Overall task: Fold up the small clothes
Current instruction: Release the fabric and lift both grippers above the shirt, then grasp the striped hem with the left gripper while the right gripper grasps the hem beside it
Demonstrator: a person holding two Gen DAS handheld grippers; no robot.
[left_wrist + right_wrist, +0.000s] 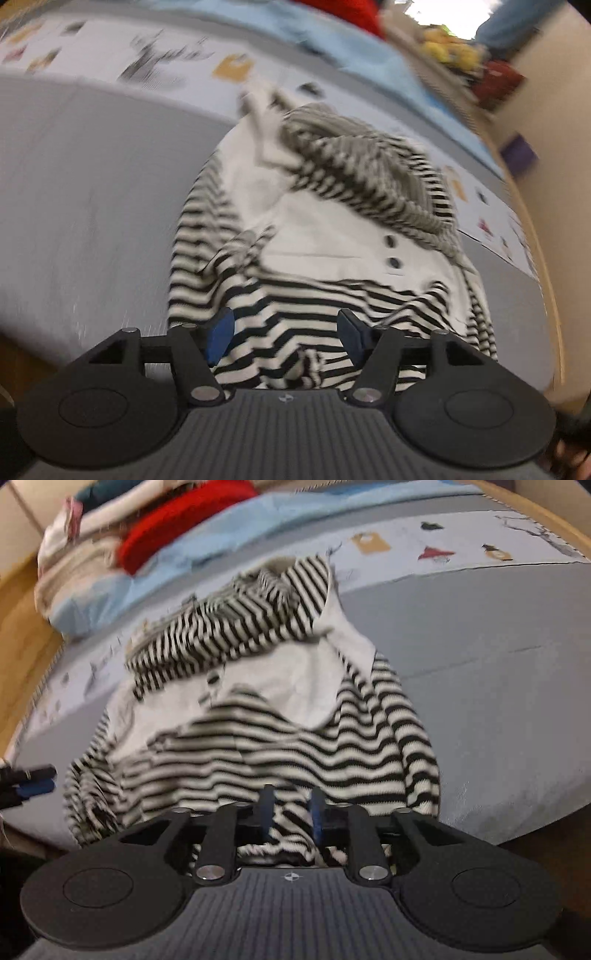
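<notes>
A black-and-white striped top (pixel 314 229) with a plain white collar panel and two dark buttons lies crumpled on the grey cover (pixel 92 203). My left gripper (pixel 286 332) hangs over its near striped hem, open wide, with cloth below and between the blue pads but not pinched. In the right wrist view the same top (pixel 295 731) spreads ahead, one striped sleeve folded across its far side. My right gripper (pixel 291 812) stands over the near hem, jaws a narrow gap apart, striped cloth lying between them and the pads not pressing it. The left gripper's fingers (pixel 33 781) show at the left edge.
A printed white strip (pixel 110 55) runs along the far side of the grey cover (pixel 498 683). Beyond it lie a light blue cloth (pixel 184 561) and a pile with a red garment (pixel 177 520). A wooden edge (pixel 22 635) borders the surface.
</notes>
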